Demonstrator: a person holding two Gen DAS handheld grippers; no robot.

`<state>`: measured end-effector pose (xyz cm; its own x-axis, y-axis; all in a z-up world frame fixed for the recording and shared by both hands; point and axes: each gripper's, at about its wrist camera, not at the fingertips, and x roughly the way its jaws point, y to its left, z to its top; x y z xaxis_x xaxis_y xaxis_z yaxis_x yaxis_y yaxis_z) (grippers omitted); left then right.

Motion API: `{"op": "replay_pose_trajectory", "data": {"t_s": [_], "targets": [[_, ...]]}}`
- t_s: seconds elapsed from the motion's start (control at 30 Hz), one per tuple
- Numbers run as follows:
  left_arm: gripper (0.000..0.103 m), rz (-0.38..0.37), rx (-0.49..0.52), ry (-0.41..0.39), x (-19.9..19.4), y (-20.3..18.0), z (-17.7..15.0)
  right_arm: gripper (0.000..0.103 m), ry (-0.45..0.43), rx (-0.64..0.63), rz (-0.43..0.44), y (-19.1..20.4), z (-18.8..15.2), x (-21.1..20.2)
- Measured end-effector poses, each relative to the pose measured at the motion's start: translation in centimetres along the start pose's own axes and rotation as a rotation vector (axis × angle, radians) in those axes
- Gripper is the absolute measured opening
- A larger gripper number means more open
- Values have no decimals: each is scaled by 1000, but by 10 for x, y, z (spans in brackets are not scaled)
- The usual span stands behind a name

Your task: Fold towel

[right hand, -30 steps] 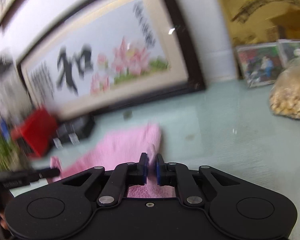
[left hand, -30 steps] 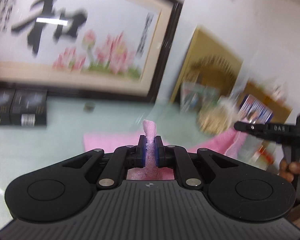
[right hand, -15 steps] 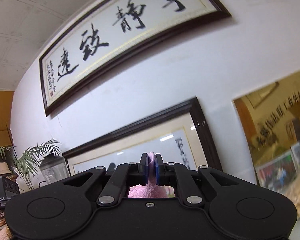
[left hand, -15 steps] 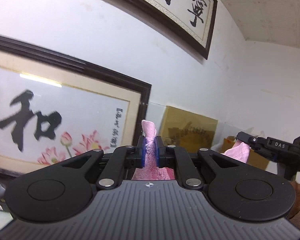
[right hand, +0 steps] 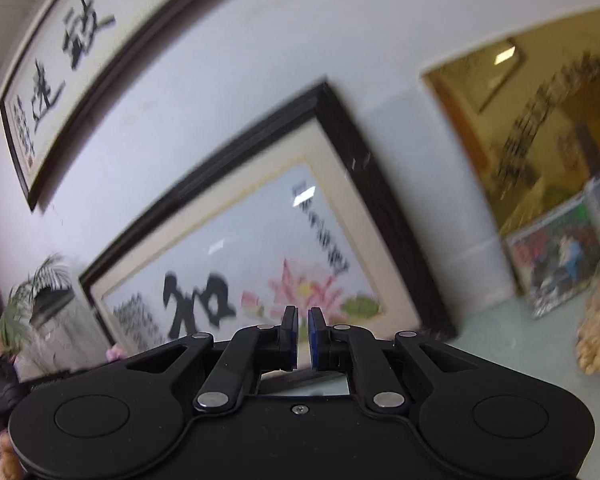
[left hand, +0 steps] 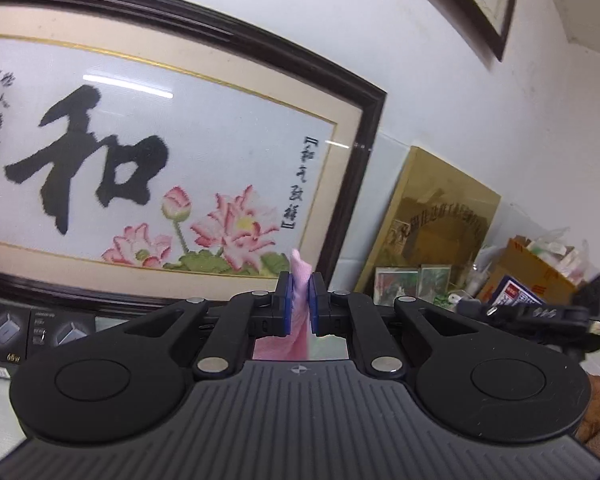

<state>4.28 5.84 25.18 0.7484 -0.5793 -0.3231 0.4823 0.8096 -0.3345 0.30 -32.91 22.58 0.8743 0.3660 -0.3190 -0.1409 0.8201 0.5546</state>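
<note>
Pink terry-cloth towel [left hand: 300,304] is pinched between the blue-padded fingers of the left gripper [left hand: 299,300], a tip of fabric poking above the pads and the rest hanging below. Beyond the tongs stands a dark-framed lotus embroidery [left hand: 172,168]. The right gripper [right hand: 303,334] points up at the wall, its fingers slightly apart with nothing visible between them.

Left matte black two-finger gripper [left hand: 299,300]: blue pads [left hand: 285,304], silver pivot screws, ribbed grey housing. Right matte black two-finger gripper [right hand: 303,338]: identical blue pads [right hand: 313,340], smooth black housing.
</note>
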Motion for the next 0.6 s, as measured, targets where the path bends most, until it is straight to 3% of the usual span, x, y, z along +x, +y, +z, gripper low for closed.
{"op": "replay_pose_trajectory", "data": {"t_s": [0.07,0.1,0.2,0.33,0.47,0.57,0.6], "targets": [[8,-18,35,-8,-4,-7,-1,20,114,1,29,-6,-3,19],[8,-21,47,-12,-6,-9,-1,31,155,13,20,-12,-12,31],[8,-18,66,-14,-9,-12,-2,43,296,-14,47,-19,-41,51],[8,-19,70,-9,-9,-14,-3,46,435,-82,104,-12,-87,68],[8,-18,83,-13,-15,-18,-3,47,549,-41,121,-12,-146,85],[8,-16,95,-12,-20,-20,-2,47,552,-94,77,-13,-169,91],[8,-15,98,-13,-21,-21,-2,52,542,-117,64,-12,-171,91]]}}
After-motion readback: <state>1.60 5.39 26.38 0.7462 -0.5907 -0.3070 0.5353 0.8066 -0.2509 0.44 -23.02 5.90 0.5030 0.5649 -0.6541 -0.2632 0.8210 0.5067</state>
